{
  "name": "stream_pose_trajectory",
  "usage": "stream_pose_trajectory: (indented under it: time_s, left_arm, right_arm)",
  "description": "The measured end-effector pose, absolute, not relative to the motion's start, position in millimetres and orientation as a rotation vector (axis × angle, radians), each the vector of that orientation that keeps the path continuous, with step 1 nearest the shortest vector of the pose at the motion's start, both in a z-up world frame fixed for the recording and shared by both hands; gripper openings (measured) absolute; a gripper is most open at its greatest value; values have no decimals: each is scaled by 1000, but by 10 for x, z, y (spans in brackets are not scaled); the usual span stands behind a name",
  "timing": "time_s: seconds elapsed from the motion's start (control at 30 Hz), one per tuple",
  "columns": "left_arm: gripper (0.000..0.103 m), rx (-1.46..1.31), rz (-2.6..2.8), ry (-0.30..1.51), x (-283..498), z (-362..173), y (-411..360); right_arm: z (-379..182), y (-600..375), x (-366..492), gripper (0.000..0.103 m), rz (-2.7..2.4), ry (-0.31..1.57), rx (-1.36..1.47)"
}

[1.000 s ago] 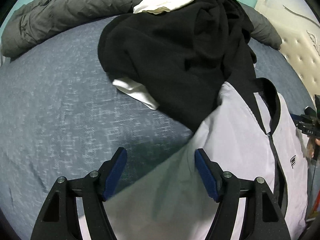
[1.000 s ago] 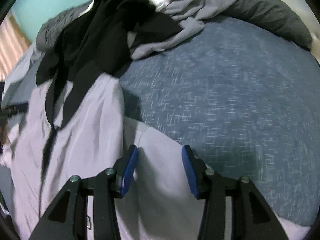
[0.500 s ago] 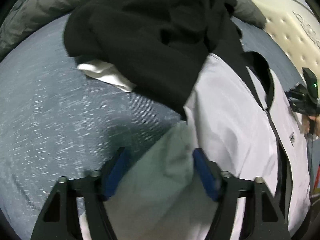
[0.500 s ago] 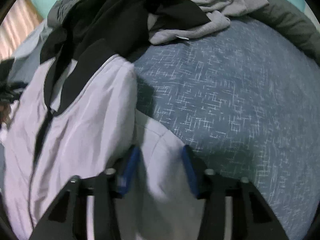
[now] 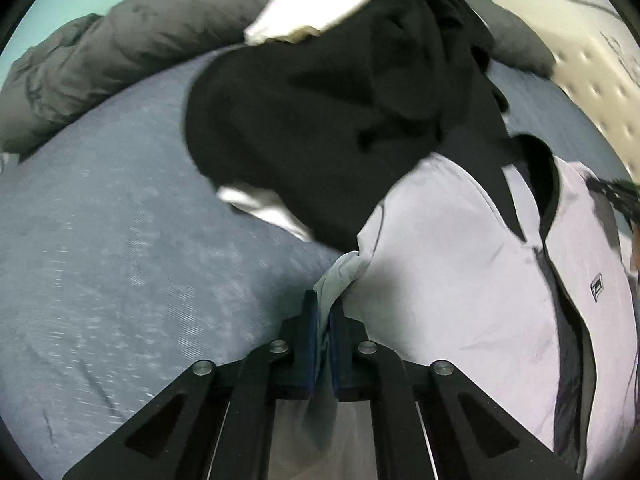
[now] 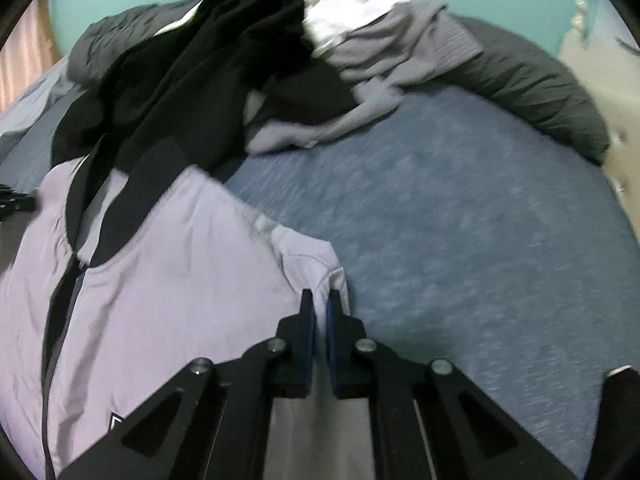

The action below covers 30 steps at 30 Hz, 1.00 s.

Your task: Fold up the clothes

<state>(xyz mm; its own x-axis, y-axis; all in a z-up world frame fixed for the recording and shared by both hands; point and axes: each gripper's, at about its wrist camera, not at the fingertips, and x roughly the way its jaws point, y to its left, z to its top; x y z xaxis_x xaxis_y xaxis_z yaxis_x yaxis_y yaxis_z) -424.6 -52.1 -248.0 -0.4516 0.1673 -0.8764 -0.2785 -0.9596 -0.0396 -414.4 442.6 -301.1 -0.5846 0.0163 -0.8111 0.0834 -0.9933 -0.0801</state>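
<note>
A pale lilac zip jacket (image 5: 460, 304) with a black collar and black zip lies face up on the blue bed sheet (image 5: 120, 260). My left gripper (image 5: 325, 308) is shut on a bunched fold of its sleeve at the jacket's left side. In the right wrist view the same jacket (image 6: 160, 300) spreads to the left, and my right gripper (image 6: 319, 304) is shut on its other sleeve edge. Thin cloth shows between the blue pads of both grippers. The jacket's lower part is hidden under the gripper bodies.
A heap of black garments (image 5: 340, 128) lies just beyond the jacket's collar, with white (image 5: 312, 20) and grey clothes (image 6: 380, 64) on top. A dark grey duvet (image 5: 100, 68) runs along the far edge. A cream tufted headboard (image 5: 592, 60) stands at the right. Bare sheet (image 6: 480, 240) lies right of the jacket.
Both grippers went from wide open around the sleeves to shut on the cloth. The pinched sleeve edges have bunched and lifted slightly.
</note>
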Motion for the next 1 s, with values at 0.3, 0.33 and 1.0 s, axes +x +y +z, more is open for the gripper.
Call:
stream_pose_trajectory:
  time_s: [0.3,0.33,1.0]
  left_arm:
    - [5,-1485,2560,90,-4614,-2396,-641]
    - [5,-1483,2561,86,-4601,-2416,-645]
    - [65,-1324,2659,-63,-4088,-2084,-980]
  right_arm:
    - [-2755,4641,-4552,5,-2901,146,1420]
    - [-2786,4628,-4620,5,-2903,147,1429]
    - [-2484,4695,-4351,69,-2976,-223,1174]
